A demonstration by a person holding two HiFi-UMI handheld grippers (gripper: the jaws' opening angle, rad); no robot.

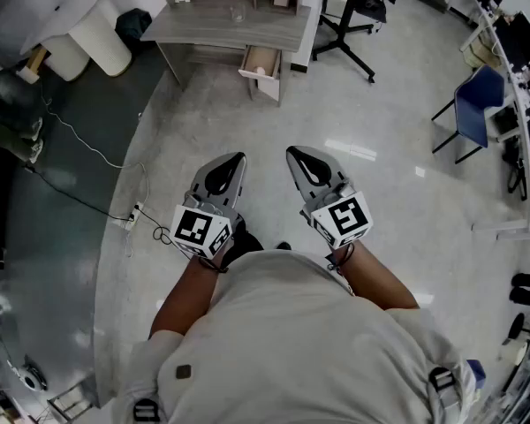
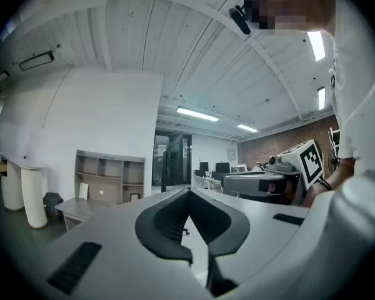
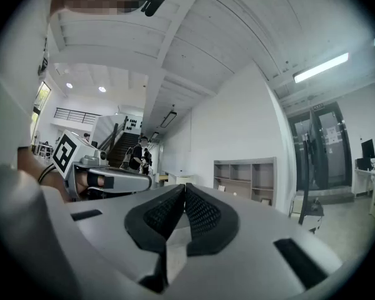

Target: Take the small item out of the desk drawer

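Note:
A grey desk (image 1: 230, 25) with a shelf unit on top stands far ahead across the floor. Its drawer (image 1: 263, 63) is pulled open; something pale lies inside, too small to identify. Both grippers are held close to the person's body, pointing toward the desk. My left gripper (image 1: 238, 157) is shut and empty, and so is my right gripper (image 1: 291, 151) beside it. In the left gripper view the jaws (image 2: 189, 192) meet at the tip, with the desk (image 2: 81, 208) small in the distance. In the right gripper view the pads (image 3: 183, 186) are pressed together on nothing.
A white rounded column (image 1: 97, 29) stands left of the desk. An office chair base (image 1: 344, 34) is to its right, a blue chair (image 1: 477, 104) further right. A cable and power strip (image 1: 128, 215) lie on the floor at the left.

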